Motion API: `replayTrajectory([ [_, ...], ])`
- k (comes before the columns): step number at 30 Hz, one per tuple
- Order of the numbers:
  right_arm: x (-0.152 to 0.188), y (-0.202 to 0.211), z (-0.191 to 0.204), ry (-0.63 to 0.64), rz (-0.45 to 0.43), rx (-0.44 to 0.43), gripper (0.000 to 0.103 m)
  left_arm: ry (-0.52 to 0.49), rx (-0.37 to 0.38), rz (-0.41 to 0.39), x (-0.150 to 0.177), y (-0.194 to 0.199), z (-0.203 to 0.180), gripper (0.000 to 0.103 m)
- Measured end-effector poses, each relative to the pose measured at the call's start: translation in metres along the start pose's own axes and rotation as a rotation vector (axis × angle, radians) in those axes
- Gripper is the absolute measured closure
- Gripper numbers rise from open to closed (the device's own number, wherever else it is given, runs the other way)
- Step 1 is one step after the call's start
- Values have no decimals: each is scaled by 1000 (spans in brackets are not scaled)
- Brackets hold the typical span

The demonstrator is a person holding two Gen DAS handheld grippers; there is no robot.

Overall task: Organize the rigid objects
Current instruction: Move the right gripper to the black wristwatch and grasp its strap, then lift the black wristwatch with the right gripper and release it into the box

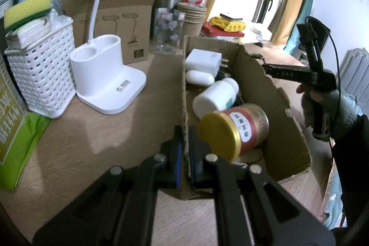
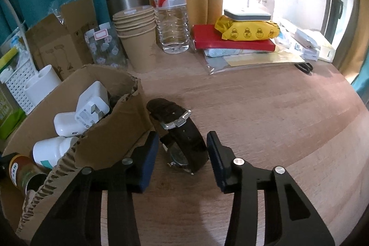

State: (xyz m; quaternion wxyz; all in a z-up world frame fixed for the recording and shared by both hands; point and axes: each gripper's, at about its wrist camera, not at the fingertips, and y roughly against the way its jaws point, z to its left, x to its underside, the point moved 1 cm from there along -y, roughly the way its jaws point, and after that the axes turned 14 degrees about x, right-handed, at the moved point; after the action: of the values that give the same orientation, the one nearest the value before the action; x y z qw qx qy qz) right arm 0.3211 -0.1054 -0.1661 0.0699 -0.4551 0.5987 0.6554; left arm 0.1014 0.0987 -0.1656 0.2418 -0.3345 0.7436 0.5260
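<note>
Wooden tabletop (image 2: pixel 265 107) under both your grippers, with the cardboard box (image 2: pixel 110 130) as the landmark. Your left gripper (image 1: pixel 184 153) is clamped on the box's near wall. Your right gripper (image 2: pixel 182 153) has its jaws apart around the black-strapped watch (image 2: pixel 182 137), which lies on the table just beside the box's torn outer wall; neither pad presses it. Inside the box lie a red tin (image 1: pixel 239 128), white bottle (image 1: pixel 214 96) and charger (image 1: pixel 203 60). Behind the box stand paper cups (image 2: pixel 138 38) and a water bottle (image 2: pixel 170 6).
</note>
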Motion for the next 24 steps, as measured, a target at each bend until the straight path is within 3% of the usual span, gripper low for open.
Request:
replayTrajectory([
  [3,1,1,-2,5,-5,15,77,0,0,0,0,0,0,97],
  [8,2,2,1,24,-23,40,82,0,0,0,0,0,0,97],
  [12,2,6,-1,4,-41,48,95,0,0,0,0,0,0,97],
  [24,-3,33,-9,-25,-108,68,97,0,0,-1,0,0,0,97],
])
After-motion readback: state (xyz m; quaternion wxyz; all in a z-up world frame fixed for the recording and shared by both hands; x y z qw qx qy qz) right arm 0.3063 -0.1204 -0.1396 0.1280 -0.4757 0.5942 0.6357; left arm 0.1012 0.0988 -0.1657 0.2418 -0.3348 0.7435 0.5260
